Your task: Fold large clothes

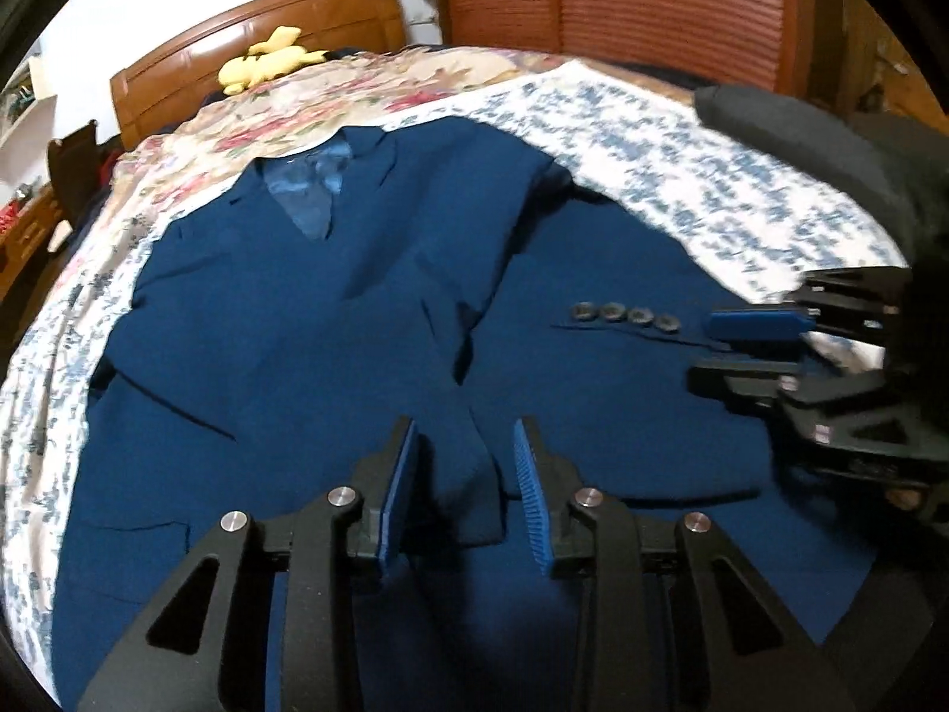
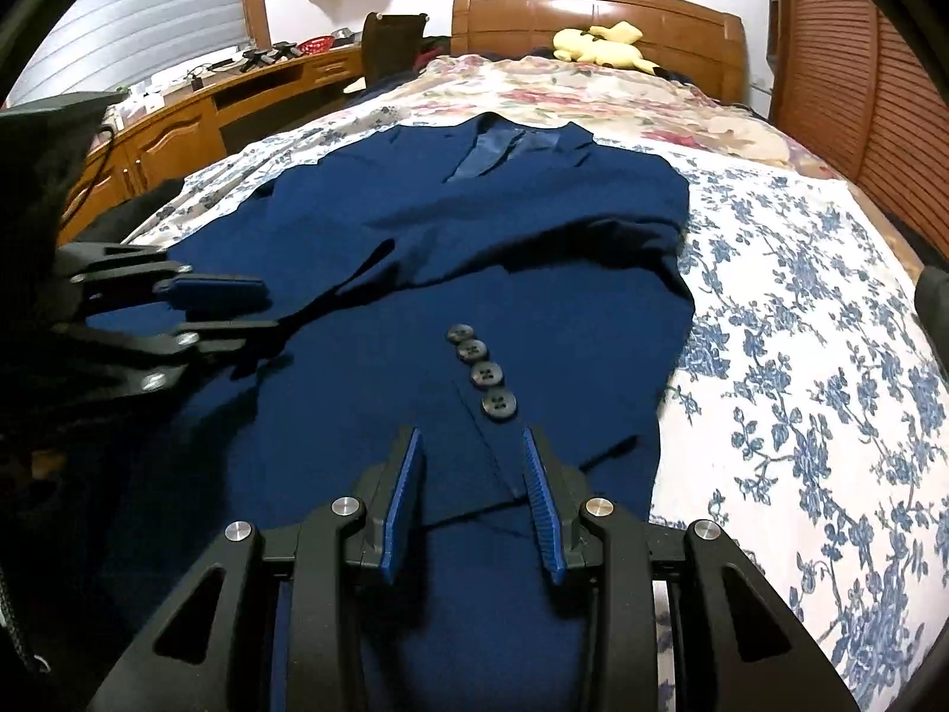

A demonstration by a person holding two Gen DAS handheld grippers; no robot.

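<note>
Left wrist view first: at 6 o'clock the left gripper (image 1: 465,445) has its blue-padded fingers spread, with a raised fold of the navy suit jacket (image 1: 332,320) running up between them; neither pad visibly presses the cloth. At 3 o'clock the right gripper (image 1: 706,350) comes in from the side, its fingers parted too, low over the sleeve just beside the row of four dark cuff buttons (image 1: 623,317). Beyond, toward 12 o'clock, the jacket lies front-up and spread on the bed, its lighter blue lining (image 1: 311,196) showing in the V of the lapels. Around it sits a blue-flowered sheet (image 1: 682,136), then a red-flowered cover (image 1: 308,101) farther up, a yellow plush toy (image 1: 267,56) at 11 o'clock and the wooden headboard (image 1: 255,29) behind it.

Right wrist view: at 6 o'clock the right gripper (image 2: 471,445) is spread over the sleeve end, the cuff buttons (image 2: 480,374) just ahead of its tips. At 9 o'clock the left gripper (image 2: 261,308) shows side-on, fingers apart over the jacket's (image 2: 474,219) front edge. The sleeve lies folded across the body of the jacket. Farther out, the sheet (image 2: 801,326) fills 3 o'clock, a wooden desk (image 2: 249,95) stands at 10 o'clock, and the plush toy (image 2: 599,44) rests against the headboard (image 2: 593,6) at 12 o'clock.
</note>
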